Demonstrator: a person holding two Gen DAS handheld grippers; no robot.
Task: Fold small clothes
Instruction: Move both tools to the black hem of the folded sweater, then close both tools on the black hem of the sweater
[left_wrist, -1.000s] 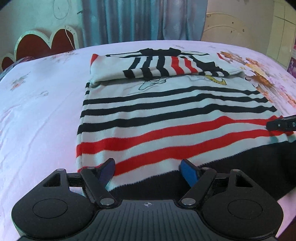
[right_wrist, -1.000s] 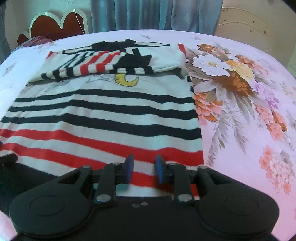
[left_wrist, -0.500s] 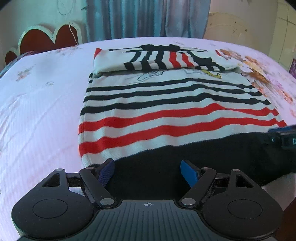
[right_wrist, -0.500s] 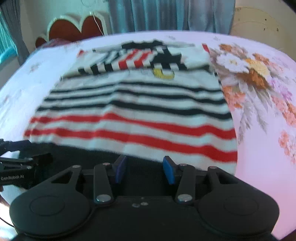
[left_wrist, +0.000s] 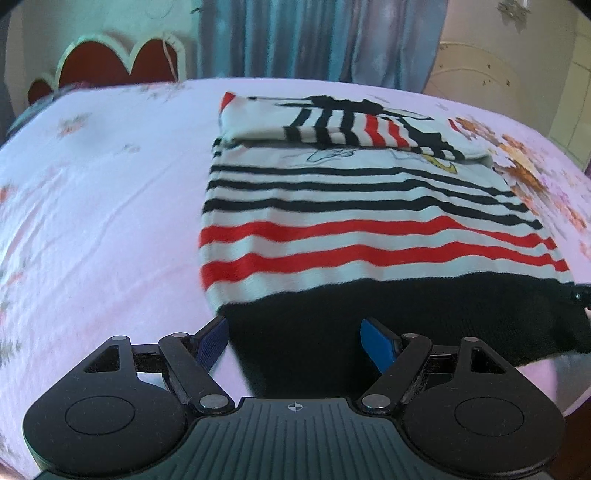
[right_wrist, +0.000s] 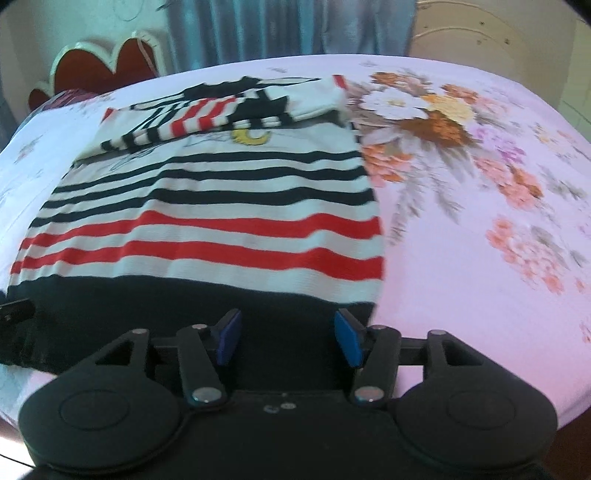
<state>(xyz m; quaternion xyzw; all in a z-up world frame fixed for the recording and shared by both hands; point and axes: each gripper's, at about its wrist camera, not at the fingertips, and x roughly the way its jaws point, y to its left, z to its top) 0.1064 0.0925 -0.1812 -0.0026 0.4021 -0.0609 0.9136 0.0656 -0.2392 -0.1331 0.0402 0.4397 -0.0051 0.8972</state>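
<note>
A small striped sweater (left_wrist: 362, 221) lies flat on the bed, with black and red stripes on white and a wide black hem (left_wrist: 388, 325) nearest me. Its sleeves are folded across the far top part (left_wrist: 332, 122). It also shows in the right wrist view (right_wrist: 221, 206). My left gripper (left_wrist: 293, 341) is open over the hem's near left corner. My right gripper (right_wrist: 286, 336) is open over the hem's near right corner (right_wrist: 288, 299). Neither holds cloth. The other gripper's tip shows at each view's edge.
The bed has a pink sheet (left_wrist: 99, 221) with a large flower print (right_wrist: 443, 122) to the right of the sweater. A red scalloped headboard (left_wrist: 110, 62) and blue curtains (left_wrist: 314, 37) stand behind. The bed's near edge lies just under both grippers.
Both grippers have pulled back toward the near hem and now sit lower on the sweater. The right gripper's jaws have opened wider. The left stays open.
</note>
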